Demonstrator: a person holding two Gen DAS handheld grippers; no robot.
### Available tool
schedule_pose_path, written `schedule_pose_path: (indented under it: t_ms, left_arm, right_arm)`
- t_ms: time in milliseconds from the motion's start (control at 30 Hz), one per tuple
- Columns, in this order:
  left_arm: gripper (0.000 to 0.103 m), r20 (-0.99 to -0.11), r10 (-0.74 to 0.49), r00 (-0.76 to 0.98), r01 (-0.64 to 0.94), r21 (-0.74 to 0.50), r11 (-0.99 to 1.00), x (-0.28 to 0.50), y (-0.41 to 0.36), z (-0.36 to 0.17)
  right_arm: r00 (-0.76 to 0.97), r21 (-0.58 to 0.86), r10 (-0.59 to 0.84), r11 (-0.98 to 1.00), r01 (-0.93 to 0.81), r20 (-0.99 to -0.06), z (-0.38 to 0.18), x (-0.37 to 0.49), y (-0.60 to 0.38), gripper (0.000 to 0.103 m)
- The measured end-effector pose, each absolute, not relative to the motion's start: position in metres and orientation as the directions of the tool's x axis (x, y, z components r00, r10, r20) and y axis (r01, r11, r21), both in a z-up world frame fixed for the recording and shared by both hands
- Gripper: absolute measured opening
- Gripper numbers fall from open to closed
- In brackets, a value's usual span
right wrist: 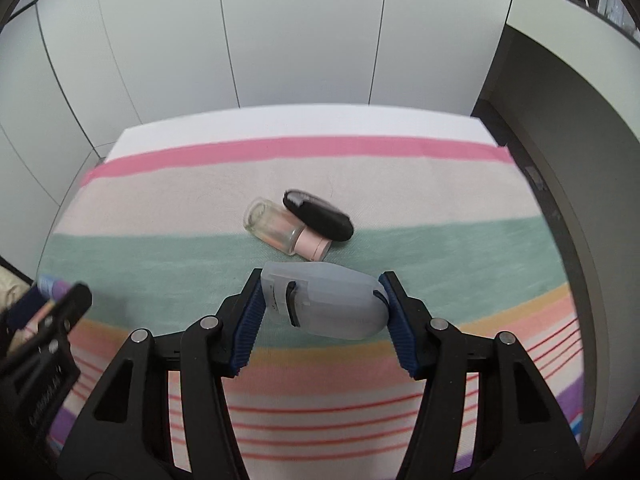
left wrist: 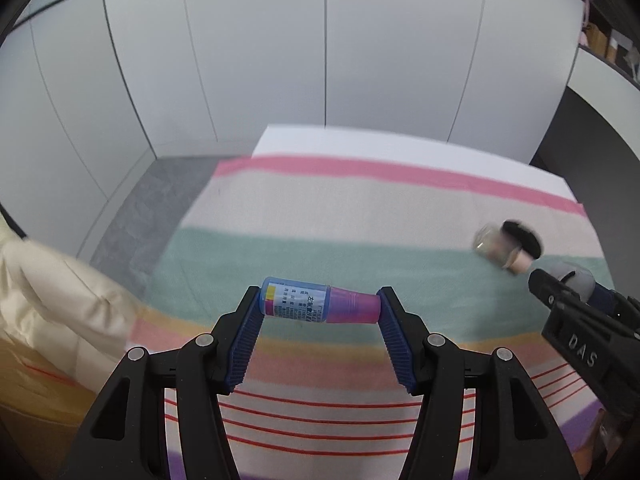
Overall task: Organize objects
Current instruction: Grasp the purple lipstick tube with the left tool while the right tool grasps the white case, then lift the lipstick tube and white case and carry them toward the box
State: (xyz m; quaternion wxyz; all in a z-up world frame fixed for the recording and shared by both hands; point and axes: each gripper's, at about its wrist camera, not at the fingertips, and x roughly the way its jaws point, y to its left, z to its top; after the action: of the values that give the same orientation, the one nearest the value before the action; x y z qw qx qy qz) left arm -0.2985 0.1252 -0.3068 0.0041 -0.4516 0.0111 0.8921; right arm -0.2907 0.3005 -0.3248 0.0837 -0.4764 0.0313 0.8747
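Left gripper (left wrist: 320,306): clamped end to end on a small blue bottle with pink cap (left wrist: 318,305), held above the striped cloth (left wrist: 360,200).
Right gripper (right wrist: 322,300): clenched on a translucent plastic case (right wrist: 340,304).
On cloth: a glass bottle with pale pink cap (right wrist: 280,232) touching a black oval compact (right wrist: 318,220).

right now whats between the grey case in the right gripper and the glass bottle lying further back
Nothing: in the right wrist view only bare green-striped cloth separates the translucent grey case from the glass bottle.
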Motion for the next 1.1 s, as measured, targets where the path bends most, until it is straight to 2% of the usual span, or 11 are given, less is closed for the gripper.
schedule_pose_path:
  t_ms: [633,800,1100]
  left_arm:
    - [0.059,-0.691,0.011,-0.723,-0.030,0.015,-0.999,-0.271,0.132,-0.117]
    - [0.059,-0.684,-0.001,-0.729,-0.019,0.022,-1.000,-0.260,0.130,-0.098]
    - [0.059,-0.678,-0.019,-0.735,-0.021,0.050,-0.999,-0.242,0.126,-0.080]
  right_arm:
    - [-0.687,0.004,0.085,-0.992,-0.128,-0.722,-0.123,-0.245,0.321,0.059]
    - [-0.704,0.011,0.083,-0.992,-0.128,-0.705,-0.099,-0.232,0.321,0.059]
    - [-0.695,0.004,0.091,-0.991,-0.133,-0.713,-0.089,-0.220,0.321,0.059]
